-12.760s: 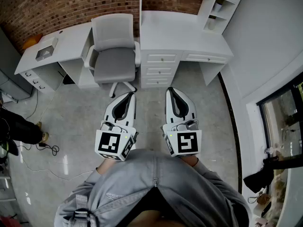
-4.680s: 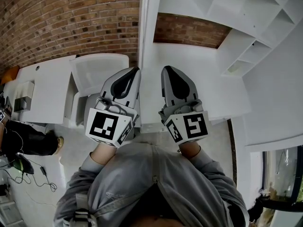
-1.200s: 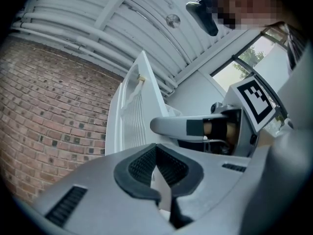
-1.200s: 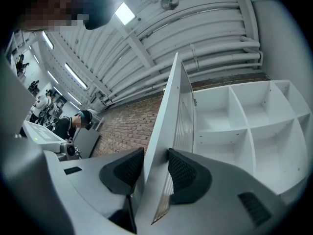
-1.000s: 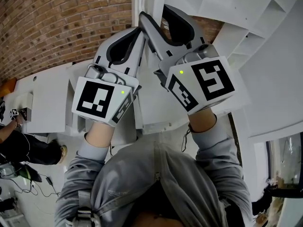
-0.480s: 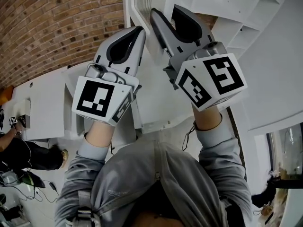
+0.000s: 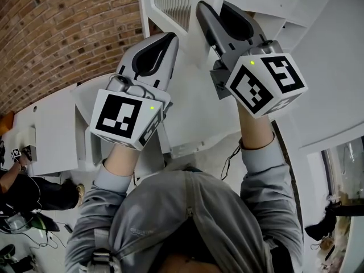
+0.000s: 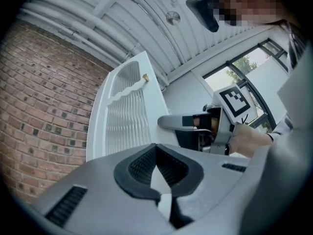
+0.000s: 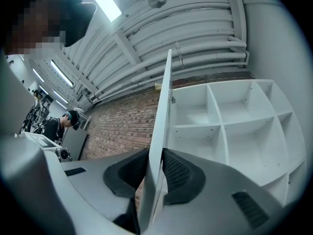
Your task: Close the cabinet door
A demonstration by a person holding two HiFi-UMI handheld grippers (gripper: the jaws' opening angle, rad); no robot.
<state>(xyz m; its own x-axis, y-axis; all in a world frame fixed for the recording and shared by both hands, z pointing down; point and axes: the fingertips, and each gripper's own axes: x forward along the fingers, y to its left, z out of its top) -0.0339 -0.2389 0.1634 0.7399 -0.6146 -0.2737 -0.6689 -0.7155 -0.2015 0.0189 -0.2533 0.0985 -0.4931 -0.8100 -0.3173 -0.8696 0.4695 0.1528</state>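
Observation:
The white cabinet door (image 7: 170, 1), with a ribbed panel and a small brass knob (image 8: 145, 77), stands open in front of the upper shelves. My right gripper (image 7: 213, 7) is raised to the door's free edge. Its jaws have just been closing, and in the right gripper view that edge (image 9: 164, 111) runs between the dark pads of the right gripper (image 9: 154, 155), both touching it. My left gripper (image 7: 169, 38) hovers just left of the door, its tips meeting on nothing (image 8: 156, 148). From there the right gripper (image 8: 168, 123) shows at the door's edge.
Open white cubby shelves (image 9: 230, 126) lie right of the door. A brick wall (image 7: 57, 33) runs behind on the left. A white desk (image 7: 51, 129) stands below. A person (image 9: 66, 121) stands far off to the left.
The right gripper has shifted right and up in the head view, and the door edge now sits between its narrowed jaws. More of the door's ribbed face shows. The left gripper has shifted slightly.

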